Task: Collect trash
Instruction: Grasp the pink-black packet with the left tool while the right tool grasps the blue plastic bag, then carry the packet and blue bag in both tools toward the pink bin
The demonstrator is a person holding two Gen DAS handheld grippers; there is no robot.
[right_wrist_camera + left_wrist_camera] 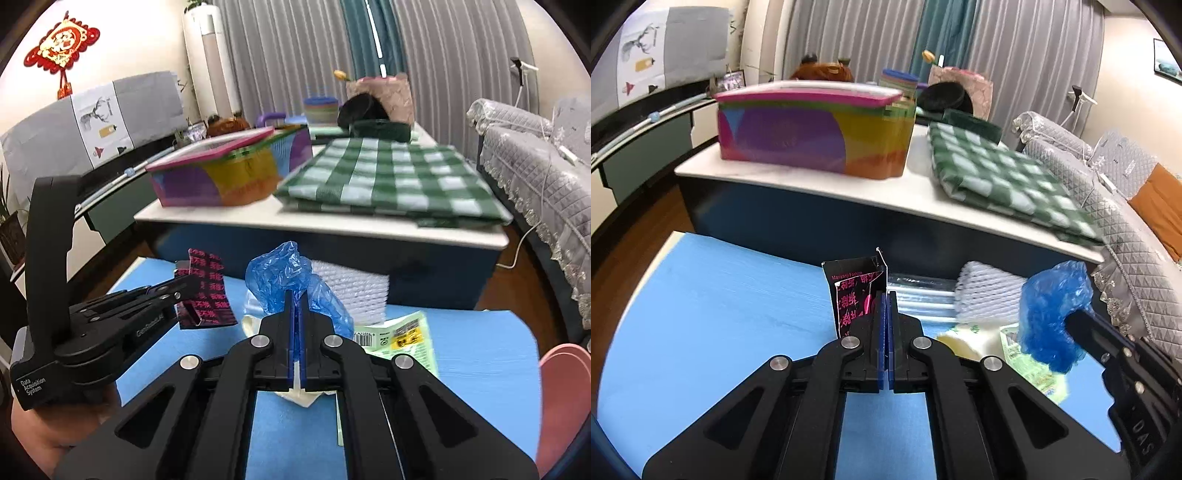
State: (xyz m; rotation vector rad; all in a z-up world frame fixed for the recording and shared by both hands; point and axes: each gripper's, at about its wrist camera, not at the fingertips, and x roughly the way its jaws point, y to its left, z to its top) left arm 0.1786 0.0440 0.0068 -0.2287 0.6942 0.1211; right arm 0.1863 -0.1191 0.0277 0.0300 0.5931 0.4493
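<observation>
My left gripper is shut on a black and pink paper tag and holds it above the blue mat; the tag also shows in the right wrist view. My right gripper is shut on a crumpled blue plastic bag, also lifted; the bag shows in the left wrist view. On the mat lie white foam netting, a green and white paper packet, clear plastic wrap and a cream wrapper.
Behind the mat stands a low white-topped table with a multicoloured lidded box and a folded green checked cloth. A grey quilted sofa is at the right. A pink object sits at the mat's right edge.
</observation>
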